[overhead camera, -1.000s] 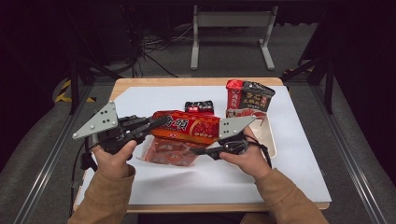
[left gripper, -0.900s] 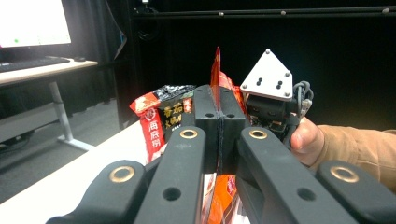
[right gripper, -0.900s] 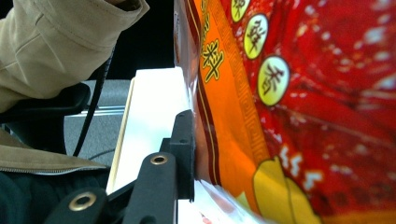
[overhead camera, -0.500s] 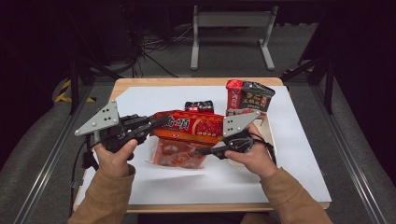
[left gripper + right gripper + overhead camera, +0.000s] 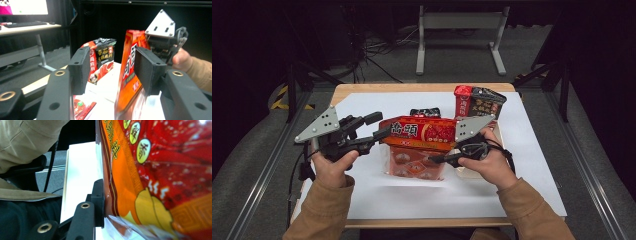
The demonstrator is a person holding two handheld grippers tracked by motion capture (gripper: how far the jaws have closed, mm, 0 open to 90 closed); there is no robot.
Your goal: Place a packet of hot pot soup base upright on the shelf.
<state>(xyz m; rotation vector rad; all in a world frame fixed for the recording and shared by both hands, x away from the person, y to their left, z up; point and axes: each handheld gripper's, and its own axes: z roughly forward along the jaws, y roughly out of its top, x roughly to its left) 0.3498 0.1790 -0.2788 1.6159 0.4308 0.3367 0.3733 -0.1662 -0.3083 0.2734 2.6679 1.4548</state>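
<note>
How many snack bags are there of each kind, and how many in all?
Big red and orange foil bag held up: 1
Clear packet with red pieces lying flat: 1
Red and black standing pouches at the back right: 2
Small black and red packet behind: 1
Total: 5

High view looks down on the table [image 5: 532, 165]; both gripper views, close, share the red packet [image 5: 130, 75].

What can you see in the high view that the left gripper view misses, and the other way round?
High view: the person's left hand and a small dark packet behind the red pack. Left gripper view: a monitor, and the left gripper close up, its jaws just opening with the pack's end between them. Shared: the red pack and the standing black pouch.
</note>
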